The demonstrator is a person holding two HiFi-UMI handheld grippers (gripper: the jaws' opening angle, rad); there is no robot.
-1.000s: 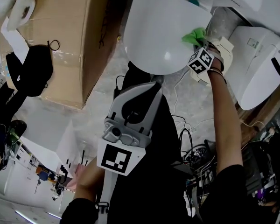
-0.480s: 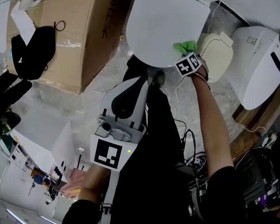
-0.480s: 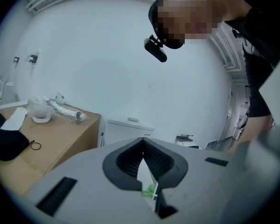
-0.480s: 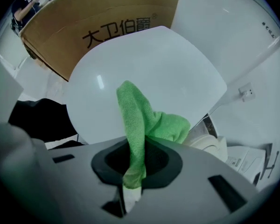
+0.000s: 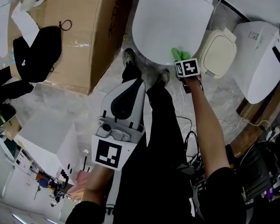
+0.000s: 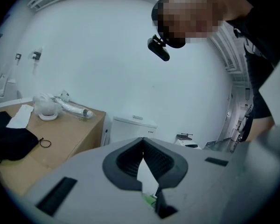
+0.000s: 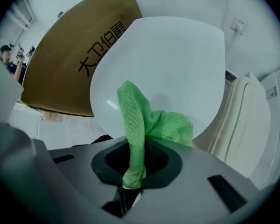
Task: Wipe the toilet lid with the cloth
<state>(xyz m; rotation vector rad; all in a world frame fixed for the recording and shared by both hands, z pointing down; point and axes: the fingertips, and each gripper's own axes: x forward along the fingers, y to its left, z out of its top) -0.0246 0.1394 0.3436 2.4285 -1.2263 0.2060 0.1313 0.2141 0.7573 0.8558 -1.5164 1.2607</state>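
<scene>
Grey mottled floor (image 5: 60, 106) surrounds the toilet lid (image 5: 170, 22), a smooth, glossy white oval with one straight end. At the lid's near edge the right gripper (image 5: 182, 62) has its fingers closed on the cloth (image 5: 179, 54). In the right gripper view a folded strip of the green, finely napped microfibre cloth (image 7: 144, 125) is pinched between them and stands up, while the rest bunches against the lid's rim (image 7: 168, 64).

The left gripper (image 5: 133, 85) hangs short of the lid, over the person's dark trousers. Its ribbed dark fingers meet tip to tip and hold nothing.

Beside the lid on the cloth's side lies a smaller cream lid (image 5: 218, 52) with rounded corners. On the lid's other side stands a brown cardboard box (image 5: 79, 31), taped on top, with a black bag (image 5: 37, 52) on it.
</scene>
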